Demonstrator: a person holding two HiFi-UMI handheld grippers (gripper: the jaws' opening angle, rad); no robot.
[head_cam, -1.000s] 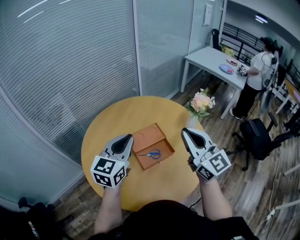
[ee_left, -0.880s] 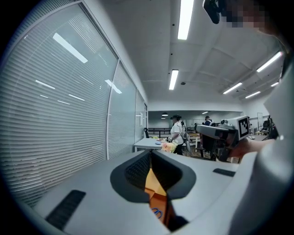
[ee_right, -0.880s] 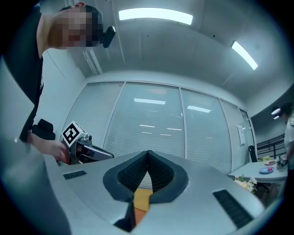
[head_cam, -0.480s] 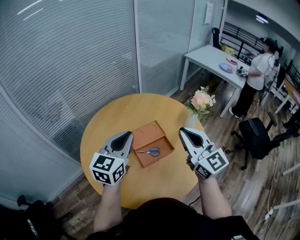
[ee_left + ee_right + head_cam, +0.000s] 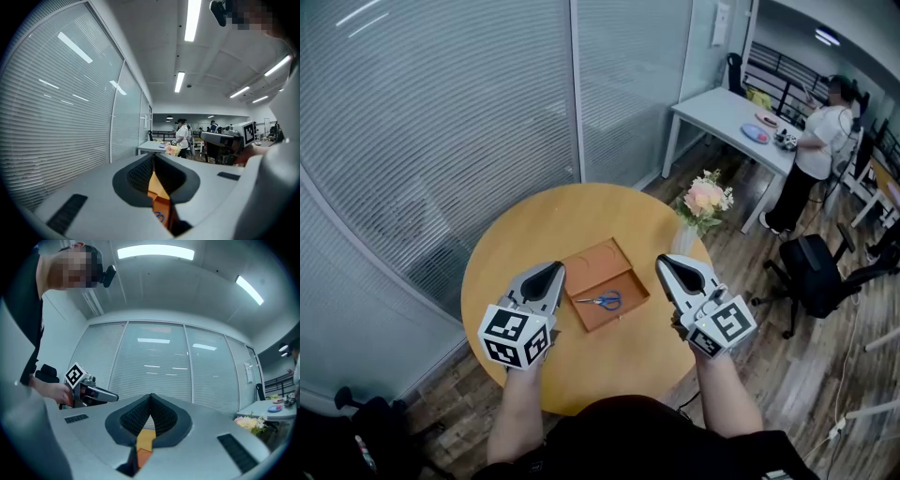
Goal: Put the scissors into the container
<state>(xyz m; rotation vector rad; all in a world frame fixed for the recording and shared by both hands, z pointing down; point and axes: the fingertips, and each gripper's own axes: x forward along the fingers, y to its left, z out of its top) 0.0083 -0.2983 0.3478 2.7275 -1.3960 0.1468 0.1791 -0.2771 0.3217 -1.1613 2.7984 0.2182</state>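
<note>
Far left: left gripper [image 5: 549, 273] held over the round wooden worktop [image 5: 534, 230], jaws pressed together with nothing between them. Just right of it, the brown container [image 5: 592, 265], open and lying flat near the worktop's middle. Inside its nearer part, the scissors [image 5: 601, 301], lying flat, long axis running left to right, blade tips aimed at the left gripper, blue handles toward the right gripper [image 5: 665, 265]. There too, jaws closed and empty. Beyond, at the worktop's far right rim, pink flowers [image 5: 704, 200].
</note>
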